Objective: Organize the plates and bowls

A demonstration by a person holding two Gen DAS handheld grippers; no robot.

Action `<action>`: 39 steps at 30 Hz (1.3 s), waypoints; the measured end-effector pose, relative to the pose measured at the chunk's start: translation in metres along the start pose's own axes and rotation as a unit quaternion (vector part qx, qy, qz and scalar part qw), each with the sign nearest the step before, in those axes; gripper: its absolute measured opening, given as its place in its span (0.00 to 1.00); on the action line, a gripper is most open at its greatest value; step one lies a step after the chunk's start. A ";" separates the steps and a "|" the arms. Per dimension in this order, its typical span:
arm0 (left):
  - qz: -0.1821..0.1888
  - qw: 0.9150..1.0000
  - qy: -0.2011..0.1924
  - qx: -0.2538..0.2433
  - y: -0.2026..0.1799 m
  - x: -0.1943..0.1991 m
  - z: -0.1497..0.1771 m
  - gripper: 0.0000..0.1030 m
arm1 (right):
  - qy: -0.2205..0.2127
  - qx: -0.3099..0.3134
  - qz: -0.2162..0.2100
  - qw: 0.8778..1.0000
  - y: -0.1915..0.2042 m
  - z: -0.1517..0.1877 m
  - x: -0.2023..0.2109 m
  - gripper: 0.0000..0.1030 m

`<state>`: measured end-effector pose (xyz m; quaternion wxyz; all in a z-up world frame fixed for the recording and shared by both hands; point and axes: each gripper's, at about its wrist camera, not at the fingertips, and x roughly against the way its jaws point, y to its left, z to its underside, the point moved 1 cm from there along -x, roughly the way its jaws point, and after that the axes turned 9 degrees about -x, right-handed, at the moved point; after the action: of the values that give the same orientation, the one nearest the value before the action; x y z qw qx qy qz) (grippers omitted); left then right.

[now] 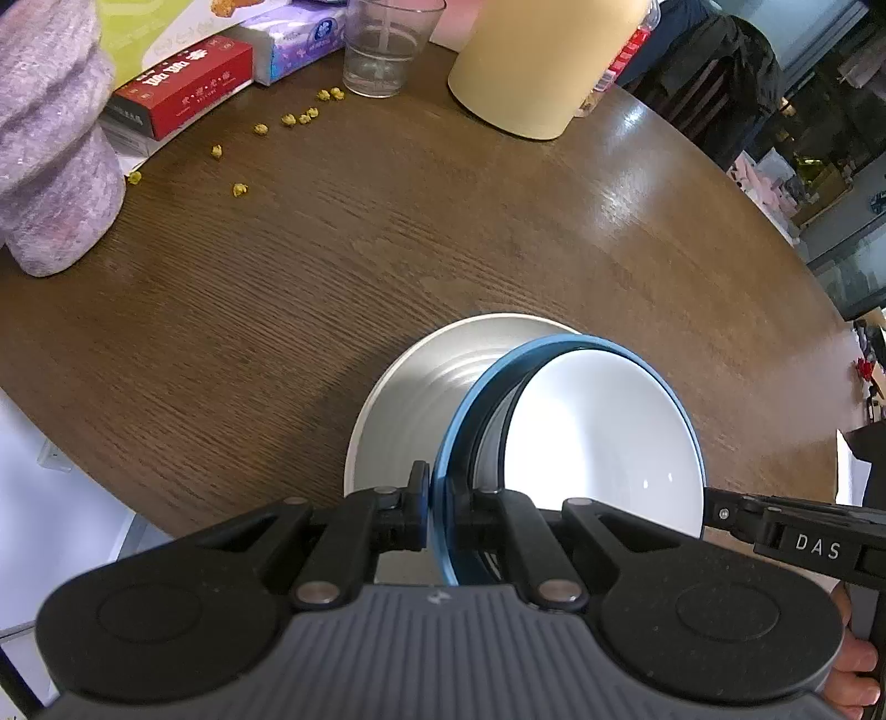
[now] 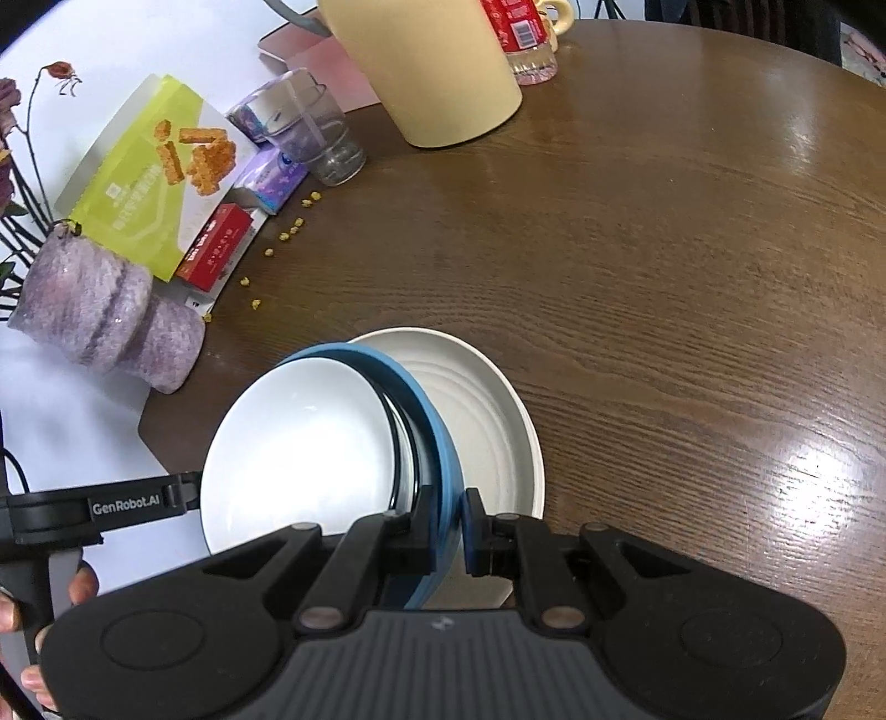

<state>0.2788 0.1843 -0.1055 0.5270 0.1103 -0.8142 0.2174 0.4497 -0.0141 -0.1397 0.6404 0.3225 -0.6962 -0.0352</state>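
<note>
- Dark wood-grain worktop (image 1: 332, 288), round in outline, filled most of both views, with window glare on its right side.
- At the far left stood a fuzzy lilac vase (image 1: 50, 144), with dried stems rising from it in the right wrist view.
- Just beside it lay a red box (image 1: 183, 88), with a lime-green snack box (image 2: 149, 183) above it and a purple tissue pack (image 1: 299, 39) to its right.
- Small yellow crumbs (image 1: 260, 128) were scattered on the wood in front of these boxes.
- A clear glass (image 1: 387, 44) stood right of the tissue pack, and a large cream cylinder (image 1: 542, 61) stood further right, with a red-labelled bottle (image 2: 523, 39) behind it.
- Near the front edge a cream ridged plate (image 1: 410, 410) lay flat on the worktop.
- A blue-rimmed bowl (image 1: 598, 421), white inside, was held tilted over the plate; whether it touched the plate I could not tell.
- The left gripper (image 1: 437, 507) was clamped on the bowl's blue rim at its near-left edge.
- The right gripper (image 2: 448, 520) was likewise closed on the blue rim at the opposite side, one pad inside and one outside.
- Each gripper showed at the edge of the other's view, with fingers of the person's hand (image 2: 83, 587) around its handle.
</note>
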 end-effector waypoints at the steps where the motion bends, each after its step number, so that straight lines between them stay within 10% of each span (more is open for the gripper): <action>1: 0.000 1.000 0.000 -0.001 0.000 -0.001 0.000 0.04 | -0.001 -0.001 0.000 1.000 0.000 0.000 -0.001 0.10; 15: 0.000 1.000 -0.009 -0.002 0.003 0.002 0.001 0.09 | -0.011 0.007 0.004 1.000 0.003 -0.002 -0.001 0.12; 18: -0.020 1.000 -0.012 -0.004 0.004 0.005 0.002 0.28 | -0.021 0.009 0.021 1.000 0.002 -0.002 0.004 0.21; 26: -0.052 0.997 -0.058 -0.023 0.011 0.030 0.008 0.79 | -0.074 0.004 0.041 0.996 -0.001 0.006 0.032 0.83; 39: -0.085 0.980 -0.152 -0.100 -0.004 0.072 0.055 1.00 | -0.207 0.020 0.069 0.976 -0.022 0.082 0.081 1.00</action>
<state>0.2057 0.1585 -0.0585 0.4215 0.1574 -0.8903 0.0698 0.3860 -0.1012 -0.0943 0.4764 0.2725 -0.8348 -0.0434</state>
